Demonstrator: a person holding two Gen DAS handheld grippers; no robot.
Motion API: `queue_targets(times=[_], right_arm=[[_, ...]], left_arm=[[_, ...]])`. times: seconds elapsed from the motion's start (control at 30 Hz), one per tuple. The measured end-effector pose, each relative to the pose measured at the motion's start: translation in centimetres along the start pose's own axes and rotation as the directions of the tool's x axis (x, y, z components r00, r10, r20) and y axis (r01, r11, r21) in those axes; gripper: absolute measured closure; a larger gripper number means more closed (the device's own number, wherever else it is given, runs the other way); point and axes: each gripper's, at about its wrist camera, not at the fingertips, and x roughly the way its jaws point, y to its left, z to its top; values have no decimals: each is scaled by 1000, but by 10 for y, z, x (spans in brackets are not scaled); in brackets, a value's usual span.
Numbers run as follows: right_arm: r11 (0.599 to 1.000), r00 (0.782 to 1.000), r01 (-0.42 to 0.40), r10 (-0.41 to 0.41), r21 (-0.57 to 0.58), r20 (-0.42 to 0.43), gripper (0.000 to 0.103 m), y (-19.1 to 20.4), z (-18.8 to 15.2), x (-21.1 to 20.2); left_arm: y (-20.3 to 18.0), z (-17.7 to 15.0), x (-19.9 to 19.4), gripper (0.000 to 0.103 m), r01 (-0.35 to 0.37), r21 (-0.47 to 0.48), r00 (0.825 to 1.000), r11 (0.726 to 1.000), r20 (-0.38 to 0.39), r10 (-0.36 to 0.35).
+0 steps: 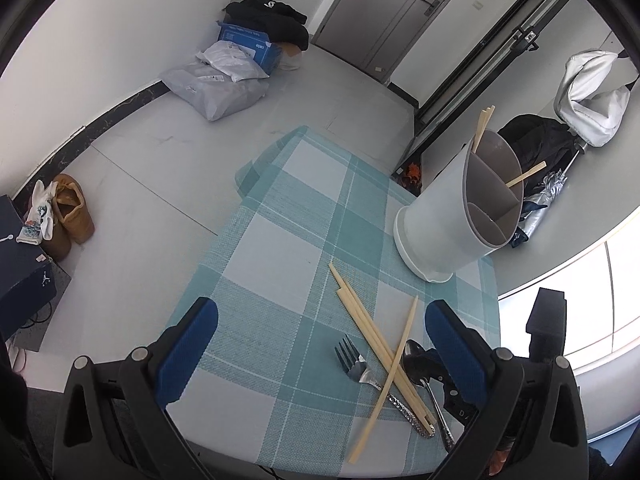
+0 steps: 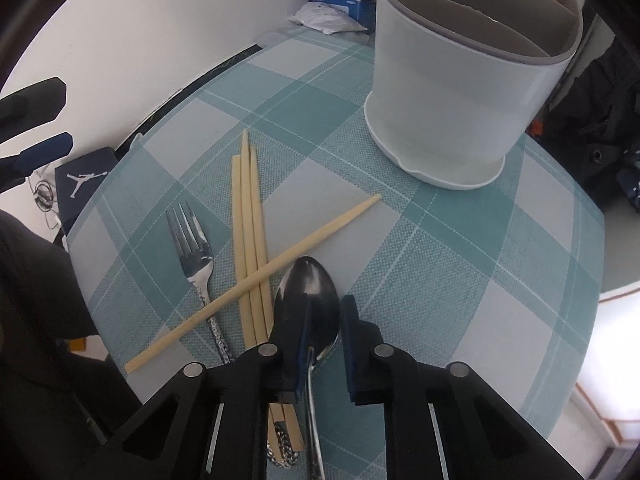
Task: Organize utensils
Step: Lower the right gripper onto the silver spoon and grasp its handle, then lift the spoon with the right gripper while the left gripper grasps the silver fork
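A white utensil holder [image 1: 436,216] [image 2: 460,92] with a grey divided insert stands at the far right of the teal checked tablecloth [image 1: 280,240]. A few chopsticks [image 1: 484,124] stick out of it. On the cloth lie several loose chopsticks [image 2: 250,220], one crossing the others, with a fork [image 2: 192,240] to their left and a spoon [image 2: 316,280] to their right. My right gripper [image 2: 324,308] points steeply down, shut on the spoon just below its bowl. My left gripper [image 1: 320,340] hovers open over the cloth, with nothing between its blue pads.
The table's edges fall away close on the left and front. On the floor lie grey parcels and a blue box [image 1: 244,40], brown shoes [image 1: 68,208] and a dark shoebox [image 2: 80,184]. Dark clothing and an umbrella [image 1: 544,196] sit behind the holder.
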Motion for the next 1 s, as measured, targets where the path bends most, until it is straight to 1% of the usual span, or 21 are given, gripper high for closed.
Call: queue_targets(times=[0.1,0.2,0.27,0.43,0.67,0.77,0.8,0.87,1.0], right_arm=[[999,1000,-27,26,23,13,99,-5,1,-7],[999,999,-44,43,18,26,103,-4,1,-16],[999,998,-53,53,9,24,103,-2,0,-19],[998,999,-44,45,-41,20,103,9,-9,-24],[995,999,-52,51,-89,-10,102,17,-5,-19],[993,998,-57,58,-105,1,102,21,-3,-21],[992,999,-51,52,-117,7,103,23,-4,-23],[991,999,-13,17,-130,29,103,24,-5,-25],[992,997,40,-32,-117,73,103,15,-6,-34]], left_arm=[[1,0,0,1,-4,-3,1000,1000,0,4],[4,1,0,1,-4,-16,1000,1000,-3,3],[5,1,0,1,-2,-25,1000,1000,-5,2],[6,0,0,1,-6,-28,1000,1000,-4,6],[11,0,1,1,-11,-46,1000,999,-13,10],[12,1,1,1,-12,-52,1000,999,-16,12],[12,1,1,1,-12,-55,1000,998,-16,11],[11,1,2,1,-14,-54,1000,998,-16,13],[10,1,3,1,-17,-52,1000,999,-21,16]])
